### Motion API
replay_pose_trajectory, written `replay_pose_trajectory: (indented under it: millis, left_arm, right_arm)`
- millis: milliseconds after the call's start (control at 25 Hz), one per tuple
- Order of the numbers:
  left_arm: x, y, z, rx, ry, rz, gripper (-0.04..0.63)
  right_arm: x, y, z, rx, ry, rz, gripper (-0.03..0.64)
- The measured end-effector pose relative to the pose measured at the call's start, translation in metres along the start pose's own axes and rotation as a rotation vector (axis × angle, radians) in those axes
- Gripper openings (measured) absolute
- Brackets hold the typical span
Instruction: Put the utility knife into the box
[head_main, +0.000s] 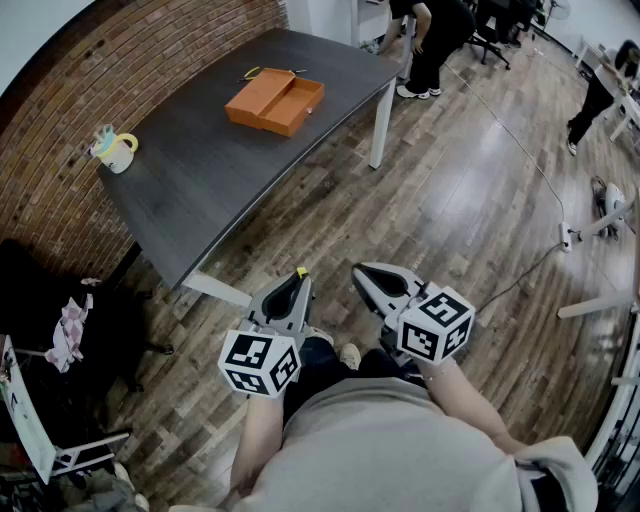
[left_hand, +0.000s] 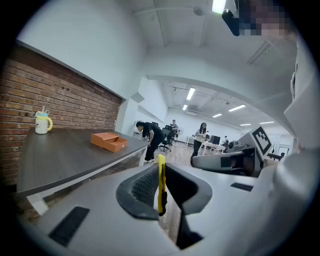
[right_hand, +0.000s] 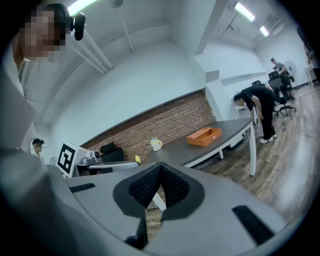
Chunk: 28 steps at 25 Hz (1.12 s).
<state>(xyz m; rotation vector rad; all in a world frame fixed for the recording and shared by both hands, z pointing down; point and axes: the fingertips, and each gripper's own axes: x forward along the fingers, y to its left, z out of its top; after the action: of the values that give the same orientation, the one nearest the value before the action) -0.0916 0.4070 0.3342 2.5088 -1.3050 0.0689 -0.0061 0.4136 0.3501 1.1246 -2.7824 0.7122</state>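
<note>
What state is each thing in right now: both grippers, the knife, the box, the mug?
left gripper: shut on the utility knife.
utility knife: clamped between the left jaws, far from the box.
right gripper: shut, empty.
orange box: open, on the table.
mug: upright on the table.

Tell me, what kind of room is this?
Probably a big open office or lab: a long dark grey table by a red brick wall, black swivel chairs farther back, and strip lights along the white ceiling.
</note>
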Motion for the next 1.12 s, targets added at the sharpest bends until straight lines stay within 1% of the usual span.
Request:
replay_pose_trajectory:
  millis: [240,480,600,760,1120]
  left_arm:
    - [-0.003,-0.006,-0.004,0.004,-0.004,0.0,0.055]
    - [-0.002,-0.007,-0.001,0.007,-0.002,0.002,0.055]
    - [-0.002,-0.008,-0.002,0.009,0.001,0.003,0.055]
    - [-0.003,-0.01,-0.004,0.007,0.001,0.007,0.055]
    - [0.002,0.0,-0.001,-0.012,0.002,0.029,0.055]
  right_arm:
    - [-0.006,0.004,-0.005,-0.011,0.001,0.014,0.003]
    - [-0.006,0.006,-0.001,-0.013,-0.001,0.019,0.003]
    - [-0.007,0.006,-0.001,0.005,-0.015,0.027,0.005]
    - [-0.01,0.002,-0.003,0.054,-0.061,0.045,0.005]
    - [-0.005,-0.008,-0.004,0.088,-0.037,0.027,0.006]
